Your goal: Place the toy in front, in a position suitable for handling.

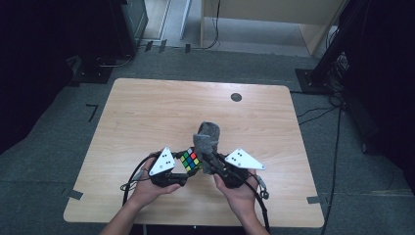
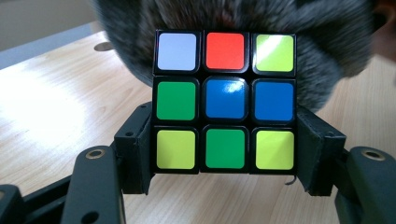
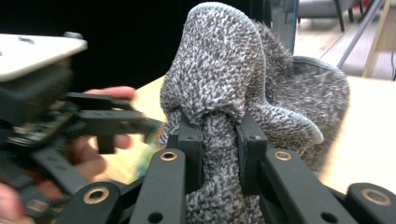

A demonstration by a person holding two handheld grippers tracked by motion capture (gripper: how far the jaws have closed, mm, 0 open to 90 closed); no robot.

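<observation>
- Nearest the front edge of the surface [image 1: 147, 107], two hands are seen coming in, each carrying a claw.
- The left claw [image 1: 182, 171] is held over the front middle of the surface, and a colour cube [image 1: 191, 160] is clamped between its jaws.
- In the left gripper view, the cube [image 2: 225, 100] is gripped at its lower sides by the two black jaws; a white, a red and a yellow-green tile are shown along the top row, green and two blues in the middle row, yellow-green, green and yellow-green along the bottom.
- Just beside it, the right claw [image 1: 210, 161] is closed narrow on a grey knitted cloth [image 1: 206, 142], which is raised above the surface.
- In the right gripper view, a fold of the cloth [image 3: 224, 79] is pinched tight between the jaws, the rest bunching up above them.
- The cloth is pressed close against the far side of the cube; in the left gripper view grey fuzz [image 2: 327, 42] is seen directly behind it.
- Farther off, near the back edge, a small dark round disc [image 1: 236, 97] is set into the surface.
</observation>
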